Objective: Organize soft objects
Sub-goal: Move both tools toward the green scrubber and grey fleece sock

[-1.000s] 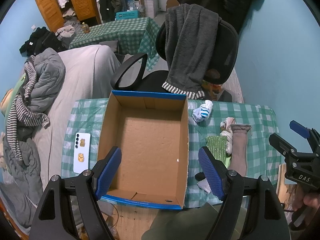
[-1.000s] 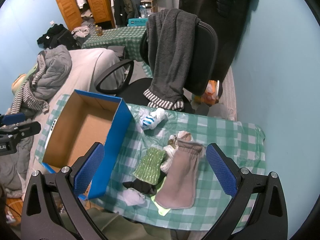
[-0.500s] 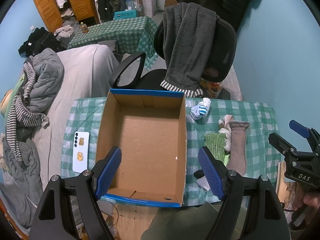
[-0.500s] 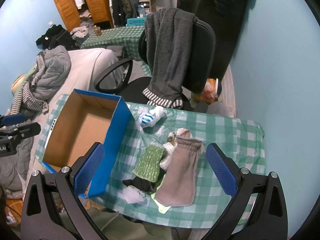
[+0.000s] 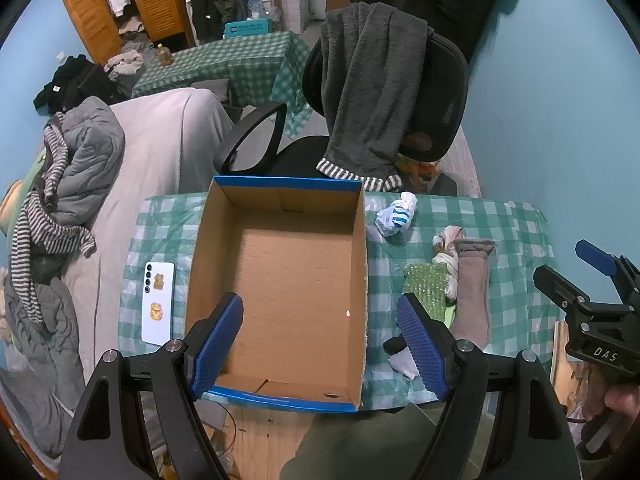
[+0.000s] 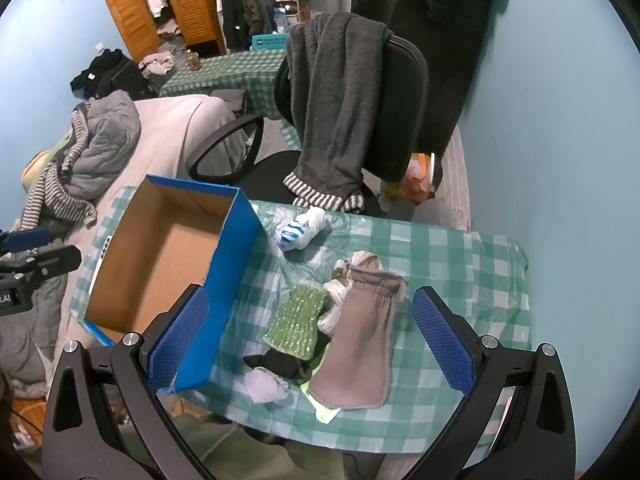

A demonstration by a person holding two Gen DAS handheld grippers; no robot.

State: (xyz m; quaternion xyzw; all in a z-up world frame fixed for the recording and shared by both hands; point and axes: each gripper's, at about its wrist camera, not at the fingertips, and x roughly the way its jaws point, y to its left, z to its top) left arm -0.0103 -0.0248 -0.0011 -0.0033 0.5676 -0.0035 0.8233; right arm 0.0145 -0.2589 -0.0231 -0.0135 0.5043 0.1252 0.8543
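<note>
From the left wrist view my left tool (image 5: 322, 340) hangs with its blue pads wide apart, gripping nothing, over the near half of the cardboard box (image 5: 280, 280), which sits bare inside on the checked surface (image 5: 516, 224); a white phone (image 5: 158, 302) lies at 9 o'clock of the box; at 3 o'clock of it the soft things cluster: a green knitted piece (image 5: 426, 288), a taupe sock (image 5: 472, 288) just beside it, a pale crumpled bundle (image 5: 446, 258) between their far ends, and a black sock (image 5: 394, 345) touching a white sock (image 5: 404, 362) at the near edge; a blue-striped white roll (image 5: 394, 216) lies apart at 1 o'clock of the box; my right tool (image 5: 592, 276) shows at the right rim, fingers parted.

From the right wrist view my right tool (image 6: 310, 336) is spread open and empty above the taupe sock (image 6: 358, 344) and green knitted piece (image 6: 298, 322); the black sock (image 6: 280, 362) and white sock (image 6: 266, 386) lie at 6 o'clock of the green one; the striped roll (image 6: 300, 228) sits at 12 o'clock; the box (image 6: 224, 276) stands at 9 o'clock; a grey garment (image 6: 332, 120) drapes the chair (image 6: 404, 112) beyond.
</note>
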